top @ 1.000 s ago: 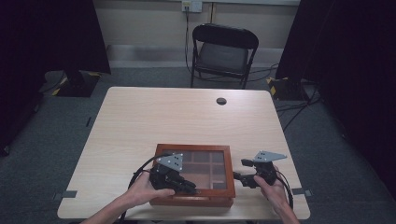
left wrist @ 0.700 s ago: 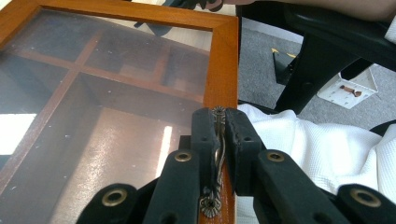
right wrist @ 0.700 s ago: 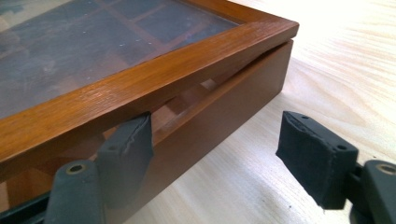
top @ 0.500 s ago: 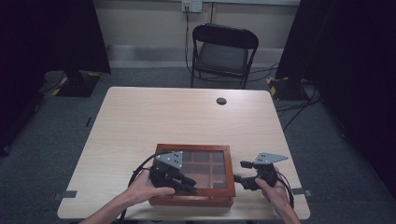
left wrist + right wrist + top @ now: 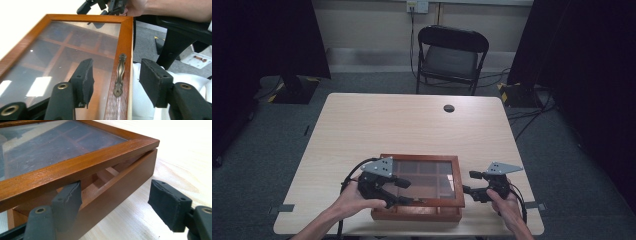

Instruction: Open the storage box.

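Observation:
A flat wooden box [image 5: 420, 158] with a glass lid lies near the table's front edge. My left gripper [image 5: 408, 192] is at the lid's front rail, open. Its jaws straddle the brass handle [image 5: 119, 75] on the lid frame [image 5: 125, 37], one over the glass, one off the front edge. My right gripper [image 5: 469, 182] is open at the box's right side. Here the lid [image 5: 75, 167] stands slightly raised off the base [image 5: 120, 187], leaving a wedge-shaped gap. The right gripper [image 5: 117, 200] has one pad at that gap under the lid rim and the other over bare table.
The light wooden table [image 5: 412, 125] stretches away behind the box, with a small dark grommet [image 5: 449, 108] near its far edge. A black chair [image 5: 451, 55] stands beyond it. The box's front sits close to the table's near edge, above the person's white-clothed lap [image 5: 142, 100].

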The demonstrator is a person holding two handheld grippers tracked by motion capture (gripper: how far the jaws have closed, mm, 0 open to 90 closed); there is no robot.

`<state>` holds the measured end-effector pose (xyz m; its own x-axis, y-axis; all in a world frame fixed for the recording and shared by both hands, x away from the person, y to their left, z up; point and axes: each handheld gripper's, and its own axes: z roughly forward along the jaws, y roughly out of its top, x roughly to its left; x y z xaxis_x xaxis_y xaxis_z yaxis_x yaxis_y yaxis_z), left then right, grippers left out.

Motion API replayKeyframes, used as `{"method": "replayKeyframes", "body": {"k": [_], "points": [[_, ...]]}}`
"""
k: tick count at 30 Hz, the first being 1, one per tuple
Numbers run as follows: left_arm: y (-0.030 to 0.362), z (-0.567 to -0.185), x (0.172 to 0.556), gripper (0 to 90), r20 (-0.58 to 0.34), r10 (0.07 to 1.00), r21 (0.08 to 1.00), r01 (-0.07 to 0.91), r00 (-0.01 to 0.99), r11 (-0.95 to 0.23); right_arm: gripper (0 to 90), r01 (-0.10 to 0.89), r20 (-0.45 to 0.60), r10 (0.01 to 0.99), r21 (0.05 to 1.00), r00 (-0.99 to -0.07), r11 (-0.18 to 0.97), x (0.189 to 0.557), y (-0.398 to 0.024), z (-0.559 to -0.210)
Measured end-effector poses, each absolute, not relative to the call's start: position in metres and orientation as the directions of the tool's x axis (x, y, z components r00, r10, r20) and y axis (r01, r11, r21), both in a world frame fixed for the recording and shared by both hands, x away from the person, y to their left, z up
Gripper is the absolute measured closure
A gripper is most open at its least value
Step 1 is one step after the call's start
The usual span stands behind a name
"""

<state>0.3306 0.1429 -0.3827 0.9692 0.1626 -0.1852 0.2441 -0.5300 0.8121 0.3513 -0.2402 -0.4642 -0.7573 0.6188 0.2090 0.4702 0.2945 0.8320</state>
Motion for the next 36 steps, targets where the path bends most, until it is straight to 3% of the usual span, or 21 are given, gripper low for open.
{"method": "replayKeyframes", "body": {"k": [6,22,28,36], "points": [[0.155,-0.383,0.328,34.8,-0.173,0.208,0.835,0.255,0.963,-0.487,25.5,0.463,0.205,0.621,0.839,-0.757,0.287,0.353,-0.239,-0.462],[0.176,-0.379,0.330,28.1,-0.142,0.245,0.880,0.235,0.959,-0.413,23.0,0.430,0.194,0.618,0.865,-0.762,0.259,0.361,-0.233,-0.445],[0.179,-0.380,0.334,27.4,-0.132,0.274,0.882,0.239,0.953,-0.407,23.6,0.432,0.194,0.631,0.868,-0.751,0.246,0.366,-0.230,-0.436],[0.192,-0.380,0.346,33.1,-0.128,0.346,0.897,0.257,0.930,-0.359,23.8,0.408,0.188,0.611,0.880,-0.769,0.242,0.372,-0.219,-0.423]]}}
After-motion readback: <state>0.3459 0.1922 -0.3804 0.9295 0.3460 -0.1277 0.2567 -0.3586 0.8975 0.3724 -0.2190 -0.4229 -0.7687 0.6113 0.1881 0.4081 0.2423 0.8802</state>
